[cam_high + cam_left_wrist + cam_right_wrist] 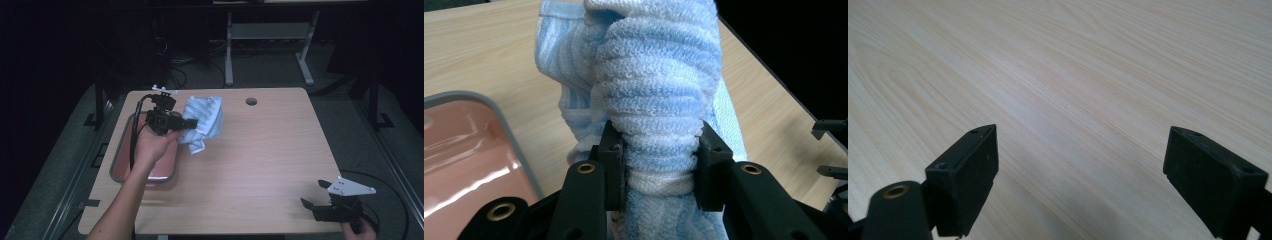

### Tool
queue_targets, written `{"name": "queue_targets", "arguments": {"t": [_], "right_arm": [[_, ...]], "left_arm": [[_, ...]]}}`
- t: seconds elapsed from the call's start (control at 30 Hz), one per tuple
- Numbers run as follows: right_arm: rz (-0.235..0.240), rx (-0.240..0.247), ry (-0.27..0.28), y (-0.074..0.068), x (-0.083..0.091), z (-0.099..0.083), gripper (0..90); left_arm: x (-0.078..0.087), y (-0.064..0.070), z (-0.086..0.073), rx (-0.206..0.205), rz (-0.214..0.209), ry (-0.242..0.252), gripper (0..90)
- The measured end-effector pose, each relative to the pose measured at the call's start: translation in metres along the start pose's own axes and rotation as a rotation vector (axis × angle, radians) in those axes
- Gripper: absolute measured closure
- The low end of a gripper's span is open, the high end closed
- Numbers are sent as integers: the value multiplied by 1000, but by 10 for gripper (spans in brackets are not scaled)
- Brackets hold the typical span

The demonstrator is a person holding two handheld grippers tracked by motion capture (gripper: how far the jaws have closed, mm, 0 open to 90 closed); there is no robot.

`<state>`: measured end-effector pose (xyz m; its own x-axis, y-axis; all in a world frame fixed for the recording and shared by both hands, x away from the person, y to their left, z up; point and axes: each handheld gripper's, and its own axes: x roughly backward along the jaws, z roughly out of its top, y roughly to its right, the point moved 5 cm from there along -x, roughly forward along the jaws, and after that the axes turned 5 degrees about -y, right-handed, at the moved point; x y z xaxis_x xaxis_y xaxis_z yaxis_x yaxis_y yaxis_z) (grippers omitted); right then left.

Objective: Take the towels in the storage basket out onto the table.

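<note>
A blue-and-white striped towel hangs bunched above the table's left half, just right of a tray. My left gripper is shut on it; in the left gripper view the two black jaws squeeze a thick roll of the towel between them. My right gripper rests at the table's near right corner, open, its grey three-cornered plate on top. In the right gripper view its fingertips stand wide apart over bare light wood, with nothing between them.
A pink tray with a grey rim lies at the table's left edge, under my left hand; its rim shows beside the towel. A round cable hole sits at the far edge. Desk legs stand on the floor beyond.
</note>
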<state>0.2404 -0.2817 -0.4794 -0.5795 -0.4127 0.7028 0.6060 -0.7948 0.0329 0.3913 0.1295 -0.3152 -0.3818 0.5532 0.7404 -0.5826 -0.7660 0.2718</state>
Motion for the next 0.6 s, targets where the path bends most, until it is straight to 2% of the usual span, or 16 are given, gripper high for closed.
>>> {"name": "queue_targets", "arguments": {"t": [0.2,0.23,0.43,0.6], "right_arm": [[4,-11,-3,1,0,-1,138],[1,0,0,1,-1,-1,138],[-1,-4,-1,0,0,0,138],[3,-13,3,2,-1,-1,138]], "left_arm": [[-13,7,4,-17,-16,-7,639],[-17,9,2,-20,-20,-10,639],[-30,11,-1,-21,-36,-23,639],[-42,12,-2,-17,-33,-38,639]]}}
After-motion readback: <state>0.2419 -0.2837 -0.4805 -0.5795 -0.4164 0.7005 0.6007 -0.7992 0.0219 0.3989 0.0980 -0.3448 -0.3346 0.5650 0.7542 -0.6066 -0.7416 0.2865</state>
